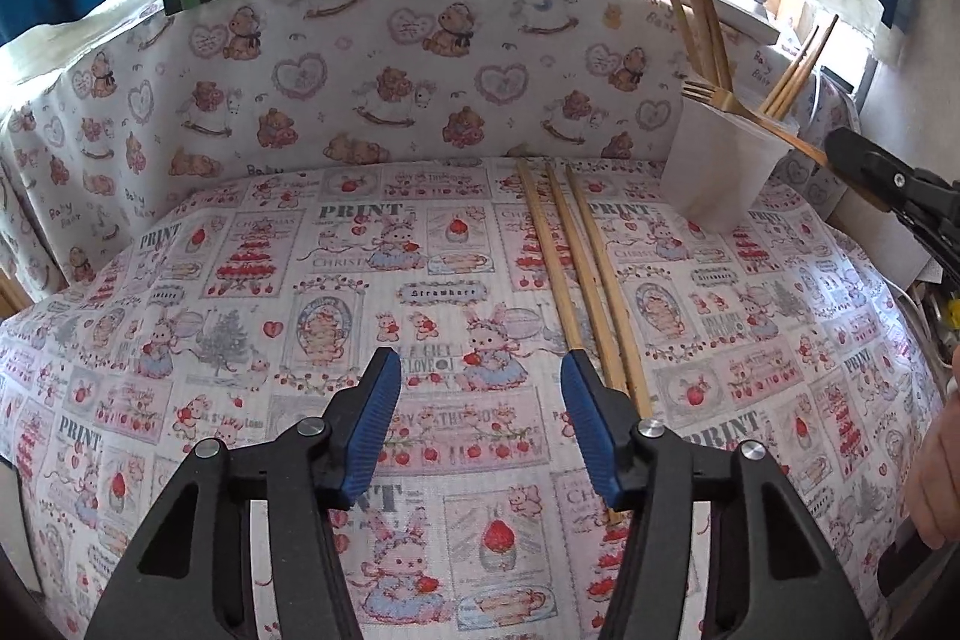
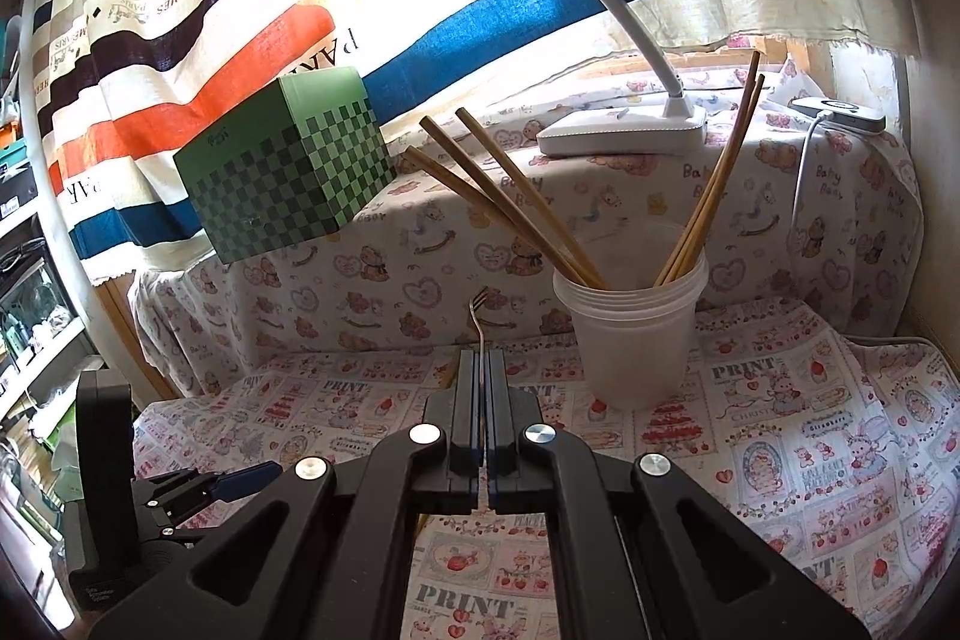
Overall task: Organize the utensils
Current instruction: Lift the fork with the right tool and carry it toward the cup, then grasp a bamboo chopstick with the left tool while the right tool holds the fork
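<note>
The left tongs (image 1: 480, 400) hang wide open above the table (image 1: 252, 316), which is covered by a pink-and-white cloth printed with rabbits and strawberries; nothing sits between their blue ribbed pads (image 1: 375, 424). Just beside the right-hand pad lie 3 long bamboo chopsticks (image 1: 576, 274), side by side on the cloth and running away toward the back.

The right tongs (image 2: 485, 370) are clamped on the thin handle of a gold metal fork (image 2: 478, 313), whose tines point away and upward. In the left wrist view the fork's tines (image 1: 705, 91) hang over the rim of the translucent white plastic cup (image 2: 630, 334), which stands upright on the cloth near the back right. More bamboo chopsticks (image 2: 522, 214) lean out of the cup in 2 bunches, one to each side.

Behind the table are a bear-print cloth (image 1: 372, 88), a green checkered box (image 2: 288, 172), a white desk lamp (image 2: 621, 127) and a striped curtain (image 2: 180, 28).
</note>
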{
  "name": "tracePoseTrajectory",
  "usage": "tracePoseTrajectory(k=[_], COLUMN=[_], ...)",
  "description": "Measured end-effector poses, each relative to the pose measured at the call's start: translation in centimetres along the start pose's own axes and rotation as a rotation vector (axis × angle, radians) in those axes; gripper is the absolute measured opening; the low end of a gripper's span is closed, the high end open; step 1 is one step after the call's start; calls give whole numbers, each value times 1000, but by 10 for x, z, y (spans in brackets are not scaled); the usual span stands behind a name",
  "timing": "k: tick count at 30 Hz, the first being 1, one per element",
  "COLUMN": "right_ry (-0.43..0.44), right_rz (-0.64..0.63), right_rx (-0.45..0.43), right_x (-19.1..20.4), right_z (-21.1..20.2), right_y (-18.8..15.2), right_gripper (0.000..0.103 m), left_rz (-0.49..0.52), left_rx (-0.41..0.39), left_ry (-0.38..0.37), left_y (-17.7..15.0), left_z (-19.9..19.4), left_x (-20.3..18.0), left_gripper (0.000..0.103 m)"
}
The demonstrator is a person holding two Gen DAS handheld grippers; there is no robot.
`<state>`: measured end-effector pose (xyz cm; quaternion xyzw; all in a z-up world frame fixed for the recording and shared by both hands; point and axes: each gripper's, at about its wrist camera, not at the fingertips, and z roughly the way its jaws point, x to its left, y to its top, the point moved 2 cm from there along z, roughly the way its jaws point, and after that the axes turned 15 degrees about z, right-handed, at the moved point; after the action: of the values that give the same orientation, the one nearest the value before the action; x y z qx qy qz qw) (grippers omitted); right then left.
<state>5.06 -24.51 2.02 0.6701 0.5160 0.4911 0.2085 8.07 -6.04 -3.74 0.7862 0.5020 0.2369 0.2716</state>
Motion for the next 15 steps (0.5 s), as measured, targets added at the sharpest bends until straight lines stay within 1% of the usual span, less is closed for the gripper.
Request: tracePoseTrajectory(k=[2, 3, 5, 7, 10, 15], right_ry=[-9, -11, -12, -11, -8, -8], right_rz=[3, 3, 2, 3, 1, -2], right_rx=[5, 6, 4, 3, 2, 2], right_x=[-1, -1, -1, -1, -1, 0], right_z=[2, 2, 2, 2, 2, 2], right_y=[0, 0, 0, 0, 0, 1], right_gripper=[2, 2, 2, 2, 2, 2], left_rz=[24, 27, 41, 48, 62, 119], left_rx=[15, 16, 25, 33, 42, 62], left_ry=[18, 8, -48, -80, -74, -67], left_y=[-1, -2, -3, -4, -6, -6], left_z=[0, 0, 3, 4, 7, 16], left_x=[-7, -10, -16, -20, -23, -30], left_gripper=[54, 54, 54, 52, 49, 49])
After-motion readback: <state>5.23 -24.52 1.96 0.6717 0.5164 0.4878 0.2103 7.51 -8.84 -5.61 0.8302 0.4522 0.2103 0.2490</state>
